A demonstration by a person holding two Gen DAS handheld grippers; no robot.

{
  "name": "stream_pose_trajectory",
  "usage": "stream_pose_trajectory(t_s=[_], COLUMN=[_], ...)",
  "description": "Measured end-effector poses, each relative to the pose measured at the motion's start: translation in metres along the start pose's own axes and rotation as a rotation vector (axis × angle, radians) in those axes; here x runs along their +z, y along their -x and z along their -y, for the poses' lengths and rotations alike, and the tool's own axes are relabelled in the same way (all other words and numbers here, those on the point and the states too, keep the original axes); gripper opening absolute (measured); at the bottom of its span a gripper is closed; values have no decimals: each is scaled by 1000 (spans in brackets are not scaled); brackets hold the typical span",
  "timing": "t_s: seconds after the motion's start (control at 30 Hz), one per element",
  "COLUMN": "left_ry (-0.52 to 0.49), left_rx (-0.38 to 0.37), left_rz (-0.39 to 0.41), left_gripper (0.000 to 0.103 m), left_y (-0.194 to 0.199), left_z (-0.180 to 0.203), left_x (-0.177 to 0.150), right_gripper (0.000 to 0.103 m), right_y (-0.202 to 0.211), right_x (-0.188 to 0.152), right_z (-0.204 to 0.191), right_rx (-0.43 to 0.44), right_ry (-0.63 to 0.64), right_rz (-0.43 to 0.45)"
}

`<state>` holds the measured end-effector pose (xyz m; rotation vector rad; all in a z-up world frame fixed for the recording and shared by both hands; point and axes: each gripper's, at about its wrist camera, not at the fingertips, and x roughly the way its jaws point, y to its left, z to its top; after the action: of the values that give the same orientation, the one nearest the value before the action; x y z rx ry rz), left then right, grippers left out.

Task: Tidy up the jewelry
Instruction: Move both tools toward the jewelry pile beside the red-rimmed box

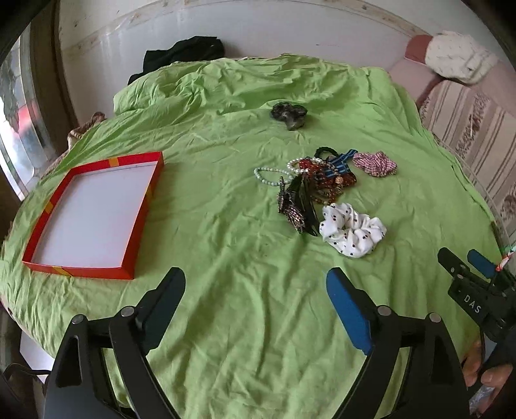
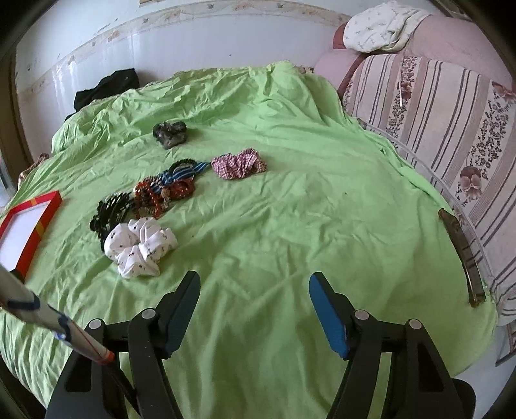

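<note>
A pile of jewelry and hair pieces lies mid-table on the green cloth: a pearl necklace (image 1: 269,175), red-brown beads (image 1: 325,179), a black hair clip (image 1: 301,206), a white dotted scrunchie (image 1: 351,233), a pink checked scrunchie (image 1: 374,164) and a dark scrunchie (image 1: 288,114) farther back. An empty red box lid with a white inside (image 1: 93,216) sits at the left. My left gripper (image 1: 256,296) is open and empty, short of the pile. My right gripper (image 2: 254,299) is open and empty, right of the white scrunchie (image 2: 140,246); it also shows in the left wrist view (image 1: 464,261).
The green cloth (image 2: 290,209) covers a round table. A striped floral sofa (image 2: 451,129) stands to the right with a white cloth (image 2: 380,25) on it. A dark curved object (image 2: 462,258) lies at the table's right edge. Black fabric (image 1: 183,54) lies behind the table by the wall.
</note>
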<state>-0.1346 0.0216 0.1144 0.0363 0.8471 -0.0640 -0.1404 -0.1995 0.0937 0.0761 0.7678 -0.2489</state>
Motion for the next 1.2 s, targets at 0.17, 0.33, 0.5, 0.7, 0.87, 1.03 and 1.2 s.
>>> stream_pose_trajectory(t_s=[0.17, 0.33, 0.5, 0.7, 0.87, 1.03, 1.2], left_ry=[-42, -57, -53, -42, -35, -27, -18], left_rx=[25, 11, 11, -6, -17, -32, -41], left_rz=[-29, -65, -82, -101, -110, -122, -128], left_gripper=[89, 88, 88, 88, 88, 88, 88], left_y=[-5, -13, -19, -25, -28, -31, -33], left_z=[9, 11, 10, 7, 4, 3, 1], left_x=[-5, -10, -12, -14, -15, -16, -16], right_gripper=[79, 80, 80, 80, 80, 80, 80], right_y=[1, 2, -1, -2, -5, -8, -8], right_x=[-4, -6, -7, -6, -7, -8, -9], right_z=[-5, -9, -10, -14, -16, -20, -26], right_rx=[15, 17, 16, 21, 26, 30, 24], right_ry=[19, 38, 39, 41, 36, 41, 58], right_rz=[-16, -16, -30, -34, -53, -81, -98])
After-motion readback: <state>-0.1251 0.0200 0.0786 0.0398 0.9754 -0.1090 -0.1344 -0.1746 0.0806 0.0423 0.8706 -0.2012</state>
